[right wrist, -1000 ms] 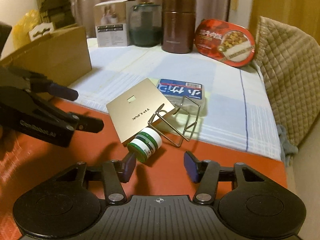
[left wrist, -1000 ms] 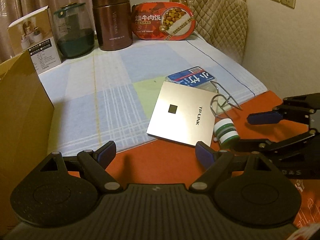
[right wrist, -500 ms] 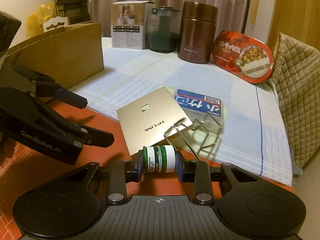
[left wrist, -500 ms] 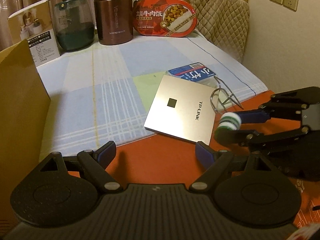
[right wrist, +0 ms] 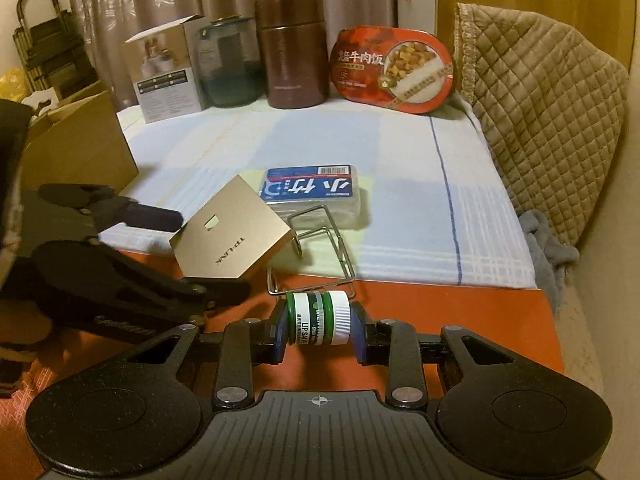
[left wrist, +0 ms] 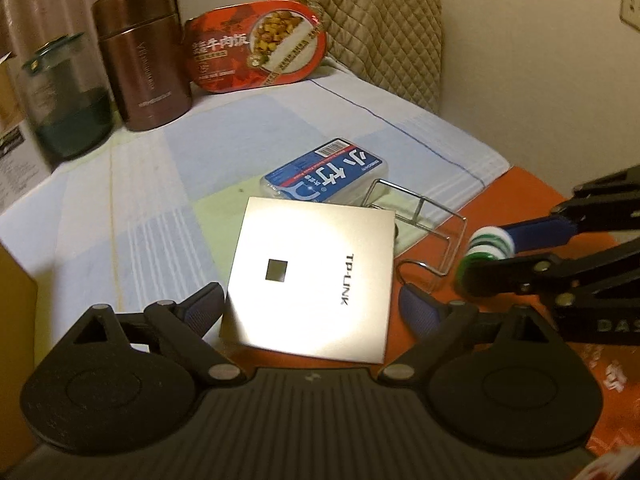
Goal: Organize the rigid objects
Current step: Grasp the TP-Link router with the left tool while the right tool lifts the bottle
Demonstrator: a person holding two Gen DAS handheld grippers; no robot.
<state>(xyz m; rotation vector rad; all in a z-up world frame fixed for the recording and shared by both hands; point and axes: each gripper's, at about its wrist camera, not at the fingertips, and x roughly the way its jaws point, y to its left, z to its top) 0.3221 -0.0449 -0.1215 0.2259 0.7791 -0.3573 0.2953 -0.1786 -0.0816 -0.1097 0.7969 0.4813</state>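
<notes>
A small green-and-white lip salve jar lies sideways between the pads of my right gripper, which is shut on it just above the orange tabletop. In the left wrist view the jar shows at the right. A flat gold TP-LINK box lies between the fingers of my left gripper. Its jaws are opening, and the right pad stands clear of the box edge. Behind the box are a blue-labelled clear case and a bent wire rack.
A checked cloth covers the far half of the table. Along its back stand a white carton, a glass jar, a brown flask and a red meal tub. A cardboard box stands left, a quilted cushion right.
My right gripper closed on the lip salve jar and raised it off the table. My left gripper moved forward until its fingers straddle the gold box, and its jaws spread wider.
</notes>
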